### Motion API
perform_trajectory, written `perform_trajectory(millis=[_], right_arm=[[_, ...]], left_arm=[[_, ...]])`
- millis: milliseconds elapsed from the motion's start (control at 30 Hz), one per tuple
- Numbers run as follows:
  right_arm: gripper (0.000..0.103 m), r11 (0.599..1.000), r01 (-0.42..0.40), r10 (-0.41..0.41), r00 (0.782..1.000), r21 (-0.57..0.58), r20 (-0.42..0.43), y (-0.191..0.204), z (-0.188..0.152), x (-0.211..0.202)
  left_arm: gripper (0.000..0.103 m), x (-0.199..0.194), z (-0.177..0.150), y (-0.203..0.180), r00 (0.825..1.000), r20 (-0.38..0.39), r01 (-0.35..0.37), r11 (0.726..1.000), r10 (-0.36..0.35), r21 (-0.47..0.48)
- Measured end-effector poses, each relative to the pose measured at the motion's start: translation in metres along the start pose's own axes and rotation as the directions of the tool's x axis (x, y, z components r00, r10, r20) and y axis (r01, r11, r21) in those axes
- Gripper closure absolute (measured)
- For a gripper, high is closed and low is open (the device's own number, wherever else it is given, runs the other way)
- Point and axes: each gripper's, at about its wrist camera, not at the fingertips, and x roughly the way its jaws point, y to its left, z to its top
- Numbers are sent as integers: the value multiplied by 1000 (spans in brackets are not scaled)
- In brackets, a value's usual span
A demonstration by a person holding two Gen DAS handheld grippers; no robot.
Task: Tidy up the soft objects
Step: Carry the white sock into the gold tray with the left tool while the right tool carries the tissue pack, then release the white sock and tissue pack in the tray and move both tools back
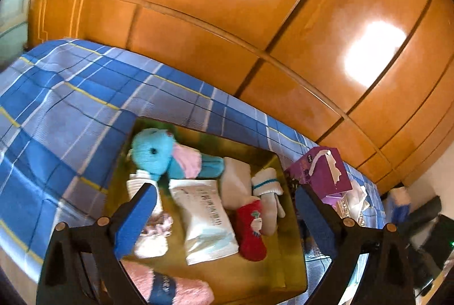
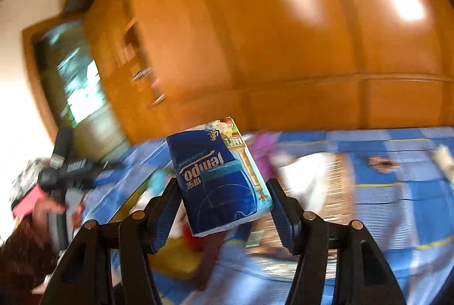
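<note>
While the right claw (image 2: 224, 208) grips one blue tissue pack (image 2: 220, 183) — long axis pointing away, lettering inverted — above the bed (image 2: 397, 177); the left claw (image 1: 224, 217) hangs open over one tray (image 1: 255, 262) holding one blue plush (image 1: 159, 153).

A: What is seen between the spread jaws of the left hand-held gripper (image 1: 224, 215)?

B: A yellow tray (image 1: 289, 262) set on the blue plaid bed (image 1: 62, 94). In it, a blue plush toy (image 1: 159, 153), a white packet (image 1: 205, 222), a red sock (image 1: 252, 231) and white socks (image 1: 268, 185) are laid close together.

A: And beside the tray?

B: 1 purple tissue box (image 1: 323, 171), just right of it. Nothing is gripped.
</note>
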Motion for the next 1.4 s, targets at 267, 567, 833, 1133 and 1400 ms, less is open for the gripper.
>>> perform_trajectory(millis=[267,567,833,1133,1400], right_arm=[[42,971,-188,126,928,-150,-350,69,-31,103],[41,930,-261,84,836,-259,-542,106,-56,176],[31,942,-291,119,757,-169,-642,96,-72,204],[30,959,-225,116,868,-174,-482,95,-38,146],[30,984,-147,128,977,-101,-169,65,11,50]], left_arm=[[4,-21,-2,22,1000,27,-3,999,5,-40],[4,-24,-9,37,1000,20,-22,998,23,-62],[4,-24,-13,41,1000,25,-17,995,19,-95],[4,-19,-13,26,1000,20,7,996,-5,-88],[4,-6,-12,-20,998,-13,57,998,-57,-6]])
